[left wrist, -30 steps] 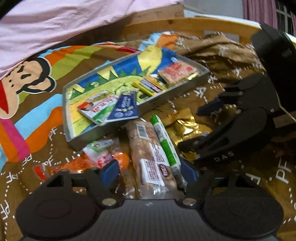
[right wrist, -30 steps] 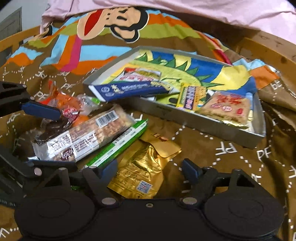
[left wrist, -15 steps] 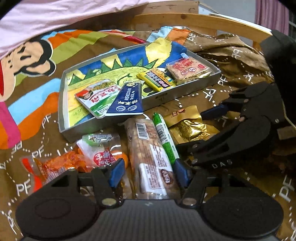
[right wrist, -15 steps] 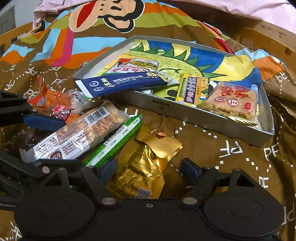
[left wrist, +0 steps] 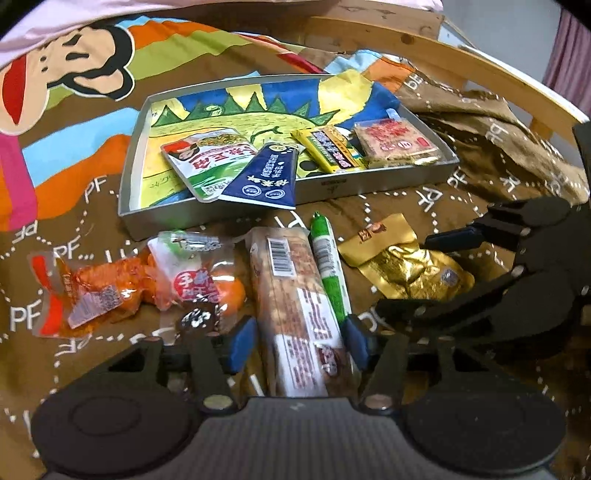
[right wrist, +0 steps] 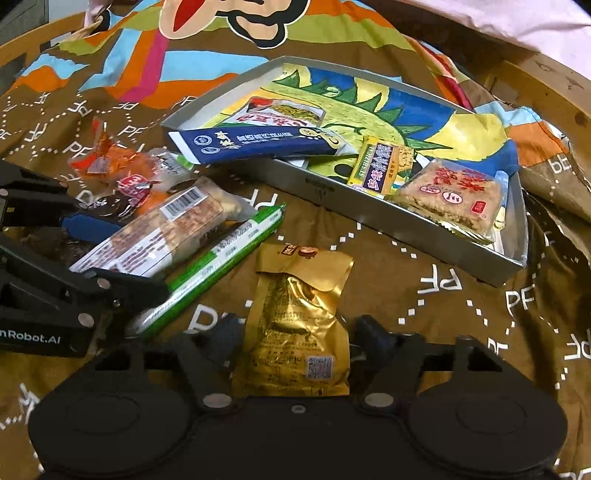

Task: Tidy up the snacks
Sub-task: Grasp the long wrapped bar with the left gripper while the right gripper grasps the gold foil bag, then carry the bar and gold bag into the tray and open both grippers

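A long clear-wrapped nut bar (left wrist: pixel 295 314) (right wrist: pixel 162 229) lies on the brown cloth. My left gripper (left wrist: pixel 297 343) (right wrist: pixel 122 254) is shut on its near end, a blue pad against each long side. A green stick snack (left wrist: pixel 328 266) (right wrist: pixel 221 254) lies right beside the bar and touches the right pad. A gold foil pouch (right wrist: pixel 299 317) (left wrist: pixel 402 269) lies between the fingers of my right gripper (right wrist: pixel 301 332) (left wrist: pixel 421 271). Its jaws are opening and the pads stand just off the pouch's edges. Beyond them stands a silver tray (left wrist: pixel 332 186) (right wrist: pixel 321 192) holding several packets.
Orange snack packets (left wrist: pixel 92 291) (right wrist: pixel 110 162) and a white-and-red one (left wrist: pixel 195 273) lie left of the bar. A navy packet (left wrist: pixel 266 177) overhangs the tray's front rim. A wooden rail (left wrist: pixel 443 55) curves round the back, and pink cloth (right wrist: pixel 517 22) lies beyond.
My left jaws narrowed onto the nut bar and the gripper rolled somewhat. My right gripper shifted over the gold pouch, which now sits squarely between its fingers.
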The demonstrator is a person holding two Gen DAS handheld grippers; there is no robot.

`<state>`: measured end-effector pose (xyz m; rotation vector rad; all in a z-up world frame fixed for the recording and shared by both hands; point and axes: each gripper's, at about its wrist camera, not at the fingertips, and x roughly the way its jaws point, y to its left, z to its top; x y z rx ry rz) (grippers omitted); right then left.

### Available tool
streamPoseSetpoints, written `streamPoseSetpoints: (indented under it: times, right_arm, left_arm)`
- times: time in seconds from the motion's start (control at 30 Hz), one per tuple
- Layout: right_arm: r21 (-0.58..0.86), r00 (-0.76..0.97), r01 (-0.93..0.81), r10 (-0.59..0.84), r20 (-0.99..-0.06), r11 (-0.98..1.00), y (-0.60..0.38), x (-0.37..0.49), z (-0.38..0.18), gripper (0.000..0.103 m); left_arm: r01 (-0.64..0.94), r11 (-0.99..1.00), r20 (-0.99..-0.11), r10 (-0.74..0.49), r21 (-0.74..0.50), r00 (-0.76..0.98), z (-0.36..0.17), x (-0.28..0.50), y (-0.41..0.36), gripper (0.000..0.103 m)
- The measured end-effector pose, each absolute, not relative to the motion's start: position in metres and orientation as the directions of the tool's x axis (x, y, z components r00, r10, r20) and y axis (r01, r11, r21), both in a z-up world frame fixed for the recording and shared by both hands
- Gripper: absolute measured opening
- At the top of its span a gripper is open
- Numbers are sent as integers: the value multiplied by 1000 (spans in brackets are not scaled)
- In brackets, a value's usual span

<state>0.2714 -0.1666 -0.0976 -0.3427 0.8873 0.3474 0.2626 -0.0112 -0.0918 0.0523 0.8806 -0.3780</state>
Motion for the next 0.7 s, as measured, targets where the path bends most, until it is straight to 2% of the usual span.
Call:
streamPoseSetpoints:
  times: [0.1, 0.2, 0.27, 0.3, 0.37, 0.57, 0.7]
  right_arm:
    - [-183, 606, -440, 140, -783, 879, -162, 274, -104, 83]
    - [-196, 610, -446, 137, -780, 873, -162, 275, -109, 83]
    - [-182, 603, -448, 145, -785, 875, -163, 275, -108, 78]
    - [-181, 600, -453, 149, -786, 873, -162, 274, -107, 71]
    - [-202, 608, -460, 141, -782, 865, -158, 271, -104, 59]
    - [-250, 627, -465, 117, -770, 849, -156, 259, -98, 54]
    - [-276, 638, -470, 107, -763, 838, -158, 247, -93, 53]
  left_arm:
    - [346, 930, -759, -315, -127, 569, -95, 268, -10, 65]
    - [340, 930, -762, -318, -137, 564, -97, 269, -10, 65]
    - [342, 930, -764, -315, -131, 563, -96, 268, -11, 61]
    - [343, 930, -764, -318, -134, 561, -94, 268, -11, 55]
    - [343, 929, -770, -321, -142, 552, -92, 266, -11, 52]
    - [289, 941, -785, -310, -175, 536, -87, 255, -7, 50]
    - [227, 944, -795, -326, -241, 511, -83, 247, 1, 48]
